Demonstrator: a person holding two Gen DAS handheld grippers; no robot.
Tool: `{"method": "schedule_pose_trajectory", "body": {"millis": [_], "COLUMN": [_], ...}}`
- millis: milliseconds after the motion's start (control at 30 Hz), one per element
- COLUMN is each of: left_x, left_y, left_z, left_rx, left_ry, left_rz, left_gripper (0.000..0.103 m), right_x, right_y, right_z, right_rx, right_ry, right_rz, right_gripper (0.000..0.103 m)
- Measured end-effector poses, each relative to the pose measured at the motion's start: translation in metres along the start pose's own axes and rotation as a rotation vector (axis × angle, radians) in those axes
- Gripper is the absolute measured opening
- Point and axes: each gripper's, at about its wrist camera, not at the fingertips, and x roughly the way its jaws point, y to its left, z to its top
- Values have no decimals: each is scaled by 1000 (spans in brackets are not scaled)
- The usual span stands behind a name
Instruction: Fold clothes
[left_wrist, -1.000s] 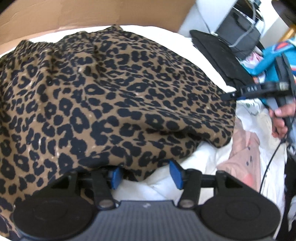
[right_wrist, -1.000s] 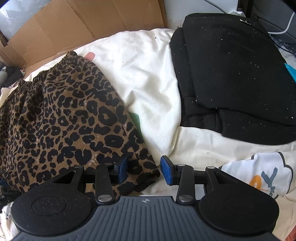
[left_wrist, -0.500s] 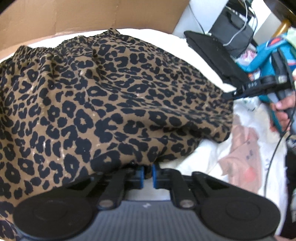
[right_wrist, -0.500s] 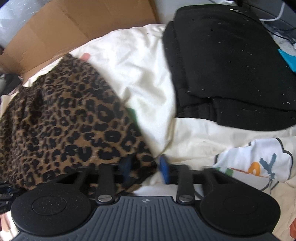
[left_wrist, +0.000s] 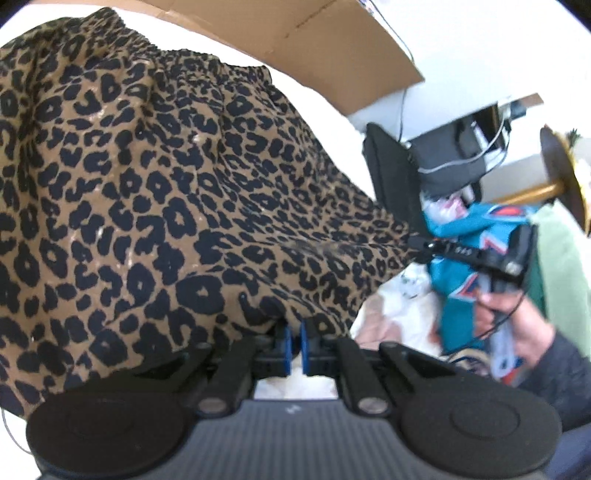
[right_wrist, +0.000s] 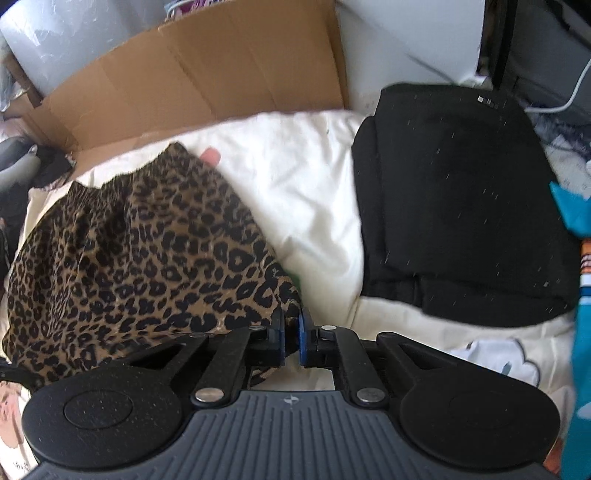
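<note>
A leopard-print garment (left_wrist: 166, 184) with a gathered elastic waistband lies on white bedding (right_wrist: 303, 177). My left gripper (left_wrist: 294, 341) is shut on its near hem, with the cloth pinched between the blue pads and lifted off the bedding. My right gripper (right_wrist: 291, 332) pinches the garment's (right_wrist: 140, 258) near right corner, its jaws closing on the fabric between them. In the left wrist view the right gripper (left_wrist: 415, 242) holds that far corner taut, with a person's hand (left_wrist: 517, 325) on its handle.
A folded black garment (right_wrist: 461, 203) lies on the bedding to the right. Flattened cardboard (right_wrist: 203, 66) leans behind the bed. A teal garment (left_wrist: 465, 229) and a white printed shirt (right_wrist: 495, 358) sit at the right, with cables and a dark box (left_wrist: 450, 162) beyond.
Both grippers have gone from open to closed on the garment's near edge. Both have risen, and the hem now hangs off the bedding. The left view has rolled and shifted.
</note>
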Motion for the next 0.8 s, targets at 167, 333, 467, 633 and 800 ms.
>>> {"method": "schedule_pose_trajectory", "body": {"millis": [167,333,467,633,800], "left_x": [3,28,37,41,35], "left_y": [8,10,14,15,8], "left_z": [0,-1,-4,-14,-28], "left_rx": [4,45,46,90,140], "left_ry": [-9,42,62,81,95], "left_rz": [28,83,101,126,120], "left_gripper": [7,22,26,41,46], "right_x": [8,28,38,43,37], "right_y": [1,3,0,-3,-7], "right_z": [5,5,3,-1,-8], "right_rx": [6,-1,3,25,46], "right_ry": [-6,17,22,22,21], "right_rz": [-27,-55,-62,-61,-40], "right_gripper": [3,3,4,8,22]}}
